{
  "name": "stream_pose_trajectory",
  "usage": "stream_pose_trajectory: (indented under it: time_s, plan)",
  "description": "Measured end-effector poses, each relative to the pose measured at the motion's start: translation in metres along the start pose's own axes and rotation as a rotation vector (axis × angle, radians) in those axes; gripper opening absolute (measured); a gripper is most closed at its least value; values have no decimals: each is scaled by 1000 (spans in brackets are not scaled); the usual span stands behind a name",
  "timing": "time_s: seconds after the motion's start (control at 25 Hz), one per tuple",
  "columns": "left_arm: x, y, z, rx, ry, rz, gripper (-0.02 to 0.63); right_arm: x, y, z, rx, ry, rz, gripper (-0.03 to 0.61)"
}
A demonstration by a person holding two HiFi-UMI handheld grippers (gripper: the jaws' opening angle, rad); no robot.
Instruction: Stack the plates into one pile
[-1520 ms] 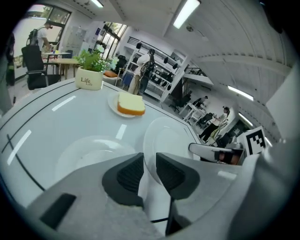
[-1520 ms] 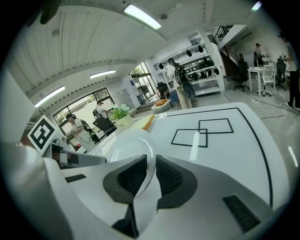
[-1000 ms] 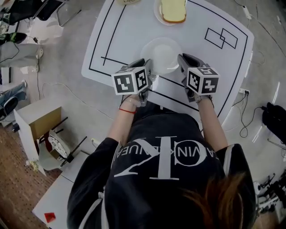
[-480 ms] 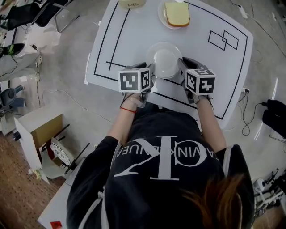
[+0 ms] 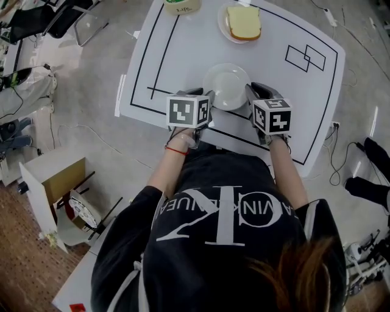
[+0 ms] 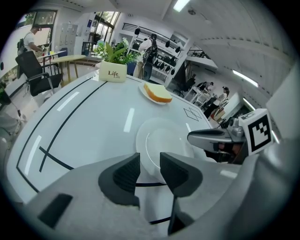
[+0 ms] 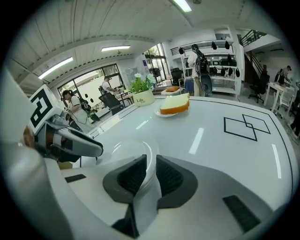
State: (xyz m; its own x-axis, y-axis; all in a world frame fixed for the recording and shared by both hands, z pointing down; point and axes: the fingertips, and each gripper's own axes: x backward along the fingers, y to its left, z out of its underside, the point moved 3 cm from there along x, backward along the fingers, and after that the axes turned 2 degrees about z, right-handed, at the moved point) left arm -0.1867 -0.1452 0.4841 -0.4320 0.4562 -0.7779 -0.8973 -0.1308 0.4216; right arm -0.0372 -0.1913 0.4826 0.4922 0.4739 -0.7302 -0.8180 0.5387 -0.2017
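Observation:
An empty white plate [image 5: 226, 86] lies near the front of the white table [image 5: 183, 55], between my two grippers. My left gripper [image 5: 206, 97] is at its left rim. In the left gripper view that left gripper [image 6: 150, 161] stands open, its jaws having just been opening, and the plate [image 6: 164, 140] lies just past the pads, which do not press on it. My right gripper [image 5: 250, 91] holds the right rim. The right gripper view shows the right gripper [image 7: 151, 161] shut on the plate [image 7: 129, 149]. A second plate [image 5: 222, 18] with a bread slice [image 5: 244, 21] sits farther back.
A white planter with green leaves [image 5: 181, 5] stands at the table's far edge, left of the bread plate. Black lines and two overlapping rectangles [image 5: 304, 55] are drawn on the table. Chairs, cables and a box lie on the floor around it.
Both grippers stay at the empty plate's sides. The left gripper's marker cube has rolled slightly. The plate keeps its place on the table, while the whole view has shifted a little.

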Motion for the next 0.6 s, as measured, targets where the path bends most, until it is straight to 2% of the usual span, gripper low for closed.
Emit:
stream_pose_trajectory:
  time_s: [0.24, 0.48, 0.6]
  plan:
    - [5, 5, -8, -6, -31, -3, 140, 2, 2, -3, -4, -19, -7, 66]
    - [9, 12, -19, -22, -74, 15, 137, 8, -2, -7, -53, -77, 0, 66]
    - [10, 16, -28, -46, -107, 29, 107, 12, -3, -10, -79, -124, 15, 51]
